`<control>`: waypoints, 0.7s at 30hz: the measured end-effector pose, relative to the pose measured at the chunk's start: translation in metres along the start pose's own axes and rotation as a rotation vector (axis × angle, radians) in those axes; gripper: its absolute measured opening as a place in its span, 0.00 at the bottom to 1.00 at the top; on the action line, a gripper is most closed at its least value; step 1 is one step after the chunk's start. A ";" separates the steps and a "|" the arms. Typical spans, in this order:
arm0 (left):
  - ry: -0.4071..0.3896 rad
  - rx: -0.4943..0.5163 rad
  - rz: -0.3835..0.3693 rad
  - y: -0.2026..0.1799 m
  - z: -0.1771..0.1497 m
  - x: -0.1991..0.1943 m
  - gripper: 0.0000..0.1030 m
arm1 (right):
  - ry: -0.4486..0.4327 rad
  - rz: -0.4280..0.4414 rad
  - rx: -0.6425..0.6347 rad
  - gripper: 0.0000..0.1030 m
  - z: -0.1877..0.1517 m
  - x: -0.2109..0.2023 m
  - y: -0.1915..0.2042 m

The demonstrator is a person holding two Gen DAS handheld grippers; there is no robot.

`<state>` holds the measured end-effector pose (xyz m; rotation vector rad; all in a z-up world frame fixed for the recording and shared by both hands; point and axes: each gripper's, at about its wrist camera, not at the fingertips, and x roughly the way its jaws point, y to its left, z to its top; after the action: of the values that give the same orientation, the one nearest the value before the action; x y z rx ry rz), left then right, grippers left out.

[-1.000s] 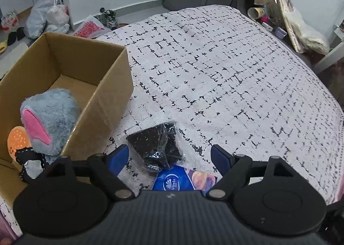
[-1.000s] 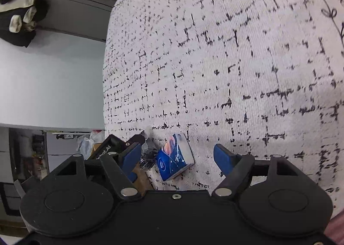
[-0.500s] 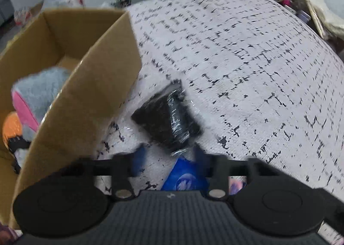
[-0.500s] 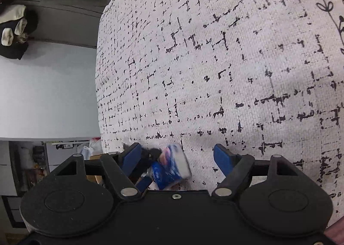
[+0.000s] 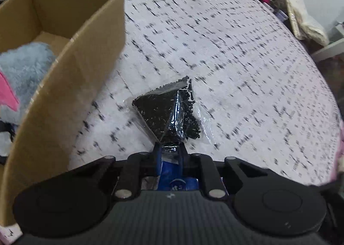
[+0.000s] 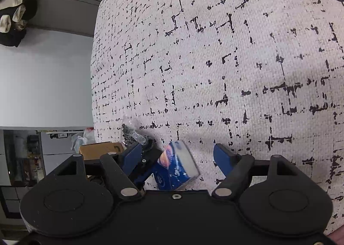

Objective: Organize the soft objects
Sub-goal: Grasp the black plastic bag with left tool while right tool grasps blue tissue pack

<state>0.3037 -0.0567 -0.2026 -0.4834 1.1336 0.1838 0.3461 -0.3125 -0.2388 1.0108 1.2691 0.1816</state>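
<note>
My left gripper [image 5: 168, 150] is shut on the near edge of a clear plastic bag of black pieces [image 5: 169, 109], which lies on the patterned bed cover. A blue tissue pack [image 5: 178, 180] sits under the fingers. The open cardboard box [image 5: 71, 59] stands to the left, with a grey and pink plush toy [image 5: 23, 68] inside. In the right wrist view, my right gripper [image 6: 177, 155] is open, with the blue tissue pack [image 6: 176, 167] between its fingers. The bag [image 6: 133, 135] and the left gripper's fingers [image 6: 142, 171] show just left of it.
The bed cover [image 5: 215, 40] stretches far and right. Bottles, cups and a white bag [image 5: 307, 23] stand beyond the bed's far right edge. A dark cabinet [image 6: 64, 8] and a white wall lie past the bed in the right wrist view.
My left gripper moved forward and closed on the bag's near edge. My right gripper drew closer to the tissue pack and stayed open.
</note>
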 end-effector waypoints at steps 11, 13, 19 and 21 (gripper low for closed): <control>0.055 -0.015 -0.082 0.005 -0.012 -0.007 0.13 | 0.001 0.022 0.062 0.55 -0.006 0.005 -0.009; 0.056 -0.022 -0.084 0.008 -0.011 -0.009 0.13 | -0.002 0.013 0.064 0.45 -0.007 0.003 -0.011; 0.052 -0.038 -0.096 0.015 -0.010 -0.012 0.13 | -0.011 0.050 0.065 0.30 -0.010 -0.011 -0.011; 0.060 -0.040 -0.105 0.015 -0.011 -0.013 0.13 | -0.029 0.084 0.052 0.29 -0.009 -0.018 -0.008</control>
<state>0.2837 -0.0468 -0.1990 -0.5859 1.1617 0.1010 0.3292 -0.3239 -0.2319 1.1090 1.2113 0.1987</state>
